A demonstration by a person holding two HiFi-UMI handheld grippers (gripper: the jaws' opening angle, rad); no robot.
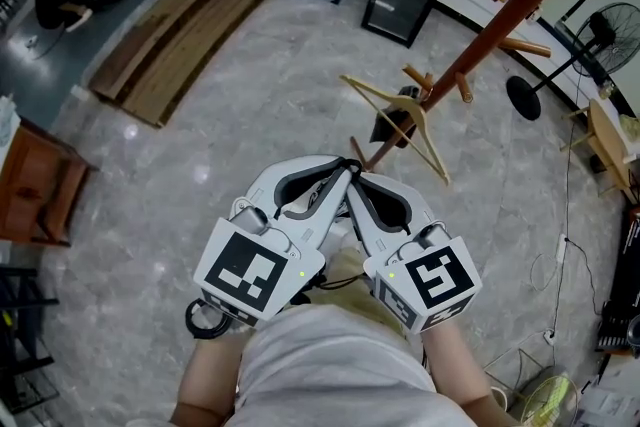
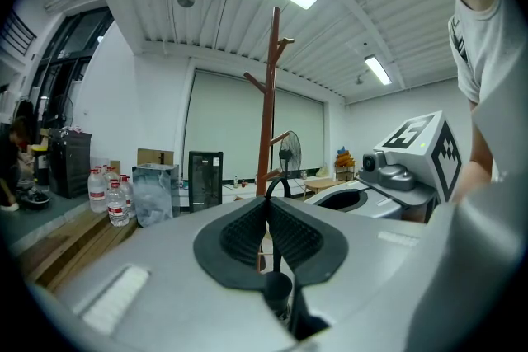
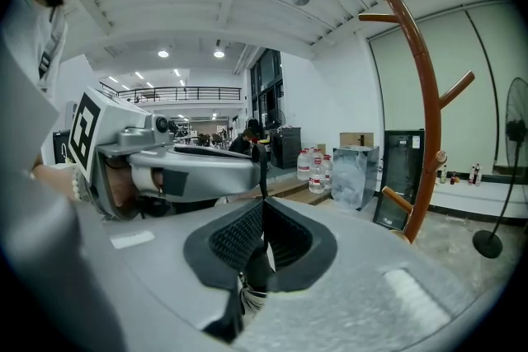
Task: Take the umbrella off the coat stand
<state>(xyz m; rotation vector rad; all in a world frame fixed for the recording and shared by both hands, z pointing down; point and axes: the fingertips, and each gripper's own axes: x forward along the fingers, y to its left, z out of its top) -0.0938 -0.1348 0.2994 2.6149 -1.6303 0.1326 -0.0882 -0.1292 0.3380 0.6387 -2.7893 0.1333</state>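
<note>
Pinches upright umbrella (image 2: pixel 277 288) tight in left claw (image 2: pixel 269 208) and right claw (image 3: pixel 262 206), tips together; coat stand (image 1: pixel 500 25) straight ahead.

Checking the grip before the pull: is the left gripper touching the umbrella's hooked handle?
Touching. In the left gripper view, the left gripper has its ribbed pads closed on the black umbrella handle, whose hook rises from between them.

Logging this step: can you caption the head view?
Left claw and right claw pinch a thin black loop in front of the coat stand and its wooden hanger.
</note>
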